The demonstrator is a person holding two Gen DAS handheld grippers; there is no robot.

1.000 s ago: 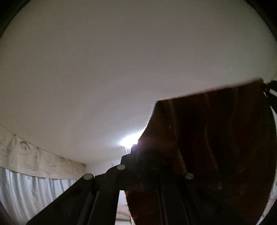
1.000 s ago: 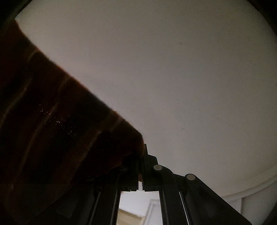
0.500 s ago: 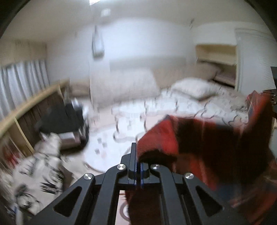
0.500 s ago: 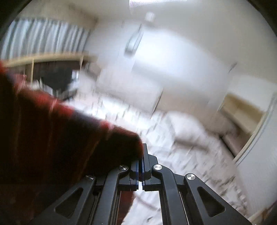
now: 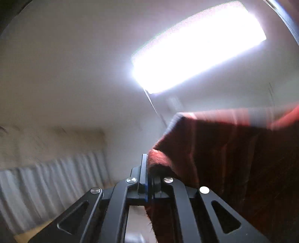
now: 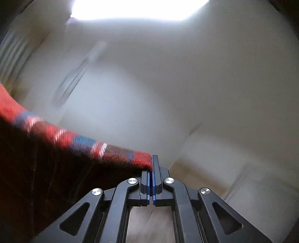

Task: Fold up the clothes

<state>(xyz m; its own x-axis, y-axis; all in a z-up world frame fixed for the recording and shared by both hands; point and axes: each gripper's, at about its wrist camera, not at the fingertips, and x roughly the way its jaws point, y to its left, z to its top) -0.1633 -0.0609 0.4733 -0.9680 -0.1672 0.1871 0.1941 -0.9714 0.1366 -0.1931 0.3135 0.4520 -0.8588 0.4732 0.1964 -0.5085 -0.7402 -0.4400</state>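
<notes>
A red plaid cloth with blue and white stripes [image 5: 233, 149] hangs between my two grippers, held up in the air. My left gripper [image 5: 147, 168] is shut on one top corner of it; the cloth spreads to the right in the left wrist view. My right gripper [image 6: 151, 168] is shut on the other top corner, and the cloth [image 6: 46, 158] spreads to the left in the right wrist view. Both cameras point upward at the ceiling and walls. The lower part of the cloth is hidden.
A bright ceiling light [image 5: 196, 48] is overhead; it also shows in the right wrist view [image 6: 140, 9]. White curtains [image 5: 46, 183] hang at the left. A pale wall [image 6: 168, 93] and cupboard front [image 6: 252, 187] lie ahead of the right gripper.
Both grippers swung down toward the bed half a second ago and have tilted back up toward the ceiling, still holding the cloth corners. The views are motion-blurred.
</notes>
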